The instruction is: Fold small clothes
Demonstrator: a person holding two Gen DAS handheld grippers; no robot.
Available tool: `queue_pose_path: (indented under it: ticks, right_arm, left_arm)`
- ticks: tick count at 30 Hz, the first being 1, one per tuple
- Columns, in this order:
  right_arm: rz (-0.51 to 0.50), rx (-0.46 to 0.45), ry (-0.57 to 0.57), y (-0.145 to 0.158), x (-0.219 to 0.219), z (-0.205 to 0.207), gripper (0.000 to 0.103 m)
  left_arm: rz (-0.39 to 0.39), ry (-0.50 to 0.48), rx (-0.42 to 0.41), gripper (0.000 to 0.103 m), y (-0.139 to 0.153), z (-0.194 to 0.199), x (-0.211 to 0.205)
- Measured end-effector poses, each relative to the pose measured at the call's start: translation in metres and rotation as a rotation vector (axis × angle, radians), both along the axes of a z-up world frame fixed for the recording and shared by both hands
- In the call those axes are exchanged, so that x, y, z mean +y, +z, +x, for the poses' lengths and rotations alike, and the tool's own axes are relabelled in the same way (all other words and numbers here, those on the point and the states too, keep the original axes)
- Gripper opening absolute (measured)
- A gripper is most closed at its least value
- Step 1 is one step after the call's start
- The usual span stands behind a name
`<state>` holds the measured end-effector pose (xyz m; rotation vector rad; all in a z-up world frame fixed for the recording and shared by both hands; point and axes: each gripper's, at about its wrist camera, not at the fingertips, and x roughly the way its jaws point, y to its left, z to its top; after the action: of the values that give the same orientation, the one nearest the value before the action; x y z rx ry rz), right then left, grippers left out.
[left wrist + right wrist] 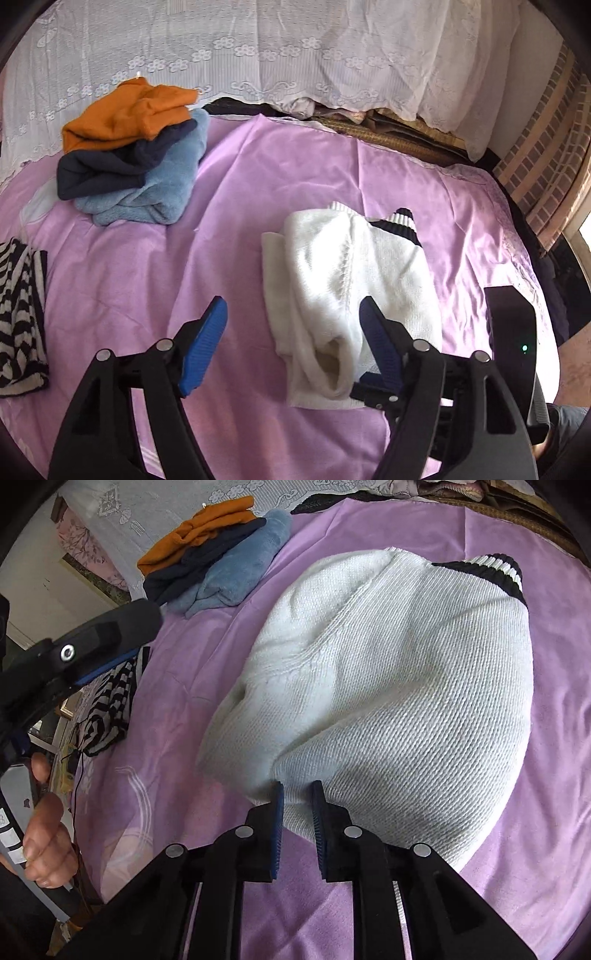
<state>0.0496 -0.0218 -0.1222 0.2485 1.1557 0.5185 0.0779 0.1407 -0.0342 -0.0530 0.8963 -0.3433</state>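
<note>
On purple sheet (295, 177), white sweater (406, 701) hem pinched, right gripper (297, 794); left gripper (293, 314) apart, empty.

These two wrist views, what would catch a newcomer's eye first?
First, the white knit sweater, folded into a bundle in the middle of the purple bedsheet, with the right gripper at its near edge, a fold of knit between the narrow jaws. Next, the pile of orange, navy and light blue clothes at the sheet's far left. The left gripper is open over the sheet.
</note>
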Motion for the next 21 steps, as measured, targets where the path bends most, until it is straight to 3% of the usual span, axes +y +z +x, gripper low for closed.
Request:
queue_pose_path:
  ticks: [2, 5, 9, 11, 12, 15, 18, 21]
  right_arm:
    - [0.045, 0.015, 0.03, 0.0, -0.006, -0.009, 0.017]
    - [0.05, -0.042, -0.005, 0.011, -0.029, -0.028, 0.017]
    - [0.106, -0.117, -0.18, 0.032, -0.085, -0.03, 0.017]
    - [0.147, -0.107, -0.303, 0.038, -0.114, -0.013, 0.017]
    - [0.175, -0.085, -0.354, 0.038, -0.126, -0.001, 0.019]
    - [0.221, -0.086, -0.453, 0.039, -0.148, 0.028, 0.062]
    - [0.238, -0.061, -0.509, 0.03, -0.161, 0.056, 0.063]
    - [0.243, -0.013, -0.546, 0.01, -0.165, 0.076, 0.063]
  left_arm:
    - [0.013, -0.037, 0.023, 0.072, -0.008, 0.006, -0.018]
    - [0.008, -0.068, 0.037, 0.072, -0.013, 0.011, -0.034]
    - [0.008, -0.104, 0.019, 0.072, -0.009, 0.02, -0.054]
    - [0.024, -0.092, 0.032, 0.072, -0.013, 0.03, -0.061]
    - [0.021, -0.078, 0.047, 0.072, -0.017, 0.036, -0.06]
    - [-0.03, -0.011, 0.132, 0.072, -0.035, 0.052, -0.046]
    - [-0.105, 0.034, 0.225, 0.072, -0.054, 0.07, -0.033]
    - [-0.123, 0.021, 0.243, 0.072, -0.06, 0.085, -0.037]
